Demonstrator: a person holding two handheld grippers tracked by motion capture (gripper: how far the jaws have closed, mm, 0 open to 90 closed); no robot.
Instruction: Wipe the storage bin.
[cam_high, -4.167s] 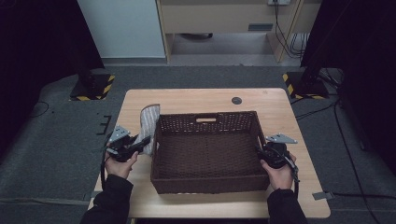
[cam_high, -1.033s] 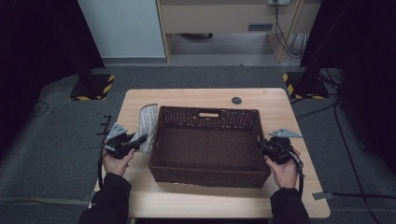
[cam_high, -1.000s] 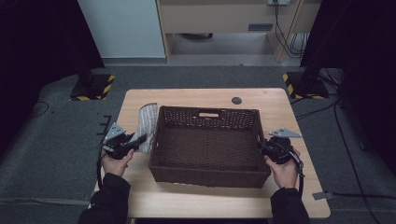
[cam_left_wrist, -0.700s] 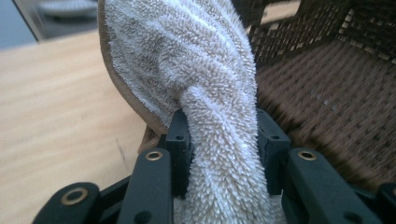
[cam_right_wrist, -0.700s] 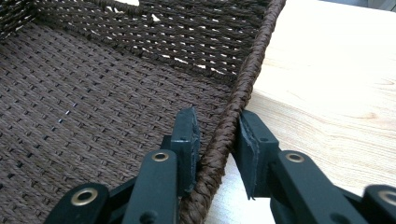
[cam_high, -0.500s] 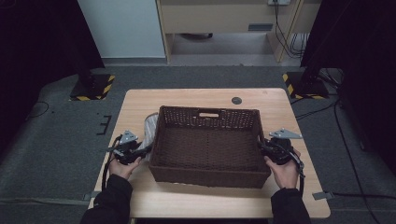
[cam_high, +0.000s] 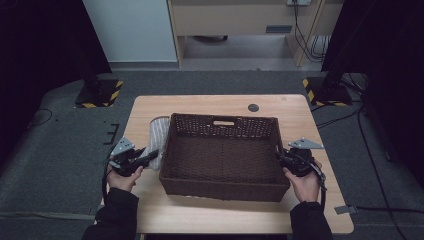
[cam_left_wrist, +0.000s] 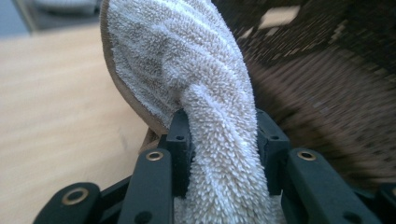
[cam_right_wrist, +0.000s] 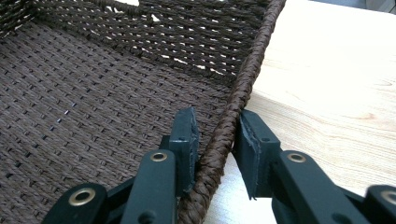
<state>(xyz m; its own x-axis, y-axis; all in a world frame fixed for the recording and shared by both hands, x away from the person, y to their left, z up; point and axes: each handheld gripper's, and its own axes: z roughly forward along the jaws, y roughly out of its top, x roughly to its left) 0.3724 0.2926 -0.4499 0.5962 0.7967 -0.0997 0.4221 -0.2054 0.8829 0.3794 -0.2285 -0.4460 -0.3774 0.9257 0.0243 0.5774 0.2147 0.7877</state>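
High view: a rectangular wicker basket (cam_high: 224, 156), dark brown and tightly woven, stands at the middle of a pale wooden table (cam_high: 210, 217). Its far wall has a slot handle cut into it. The inside of the basket holds nothing. A grey-white towel (cam_high: 159, 136), folded into a long narrow shape, lies just beside the basket's left wall. The left gripper (cam_high: 150, 156) sits at the near end of the towel, held in the person's left hand (cam_high: 121, 176). The right gripper (cam_high: 280, 156) sits at the basket's right wall, held in the right hand (cam_high: 304, 181). A small dark round disc (cam_high: 253, 107) lies on the table beyond the basket, apart from it.

Left gripper view: the towel (cam_left_wrist: 187, 79) is looped terry cloth, thick and soft, with a tan hem along one edge. A bunched fold runs between the two black jaws, and both pads press into it: the left gripper (cam_left_wrist: 223, 144) is clenched on the towel. The rest of the towel rises in a rounded lobe past the jaws. The basket's weave (cam_left_wrist: 327, 102) appears blurred at the right, and the table (cam_left_wrist: 56, 107) at the left.

Right gripper view: the basket's braided rim (cam_right_wrist: 247, 74) passes between the jaws of the right gripper (cam_right_wrist: 217, 135). The inner pad touches the rim; the outer pad stands just off it, so this gripper is released, its jaws having just been opening. The woven floor (cam_right_wrist: 84, 102) is bare
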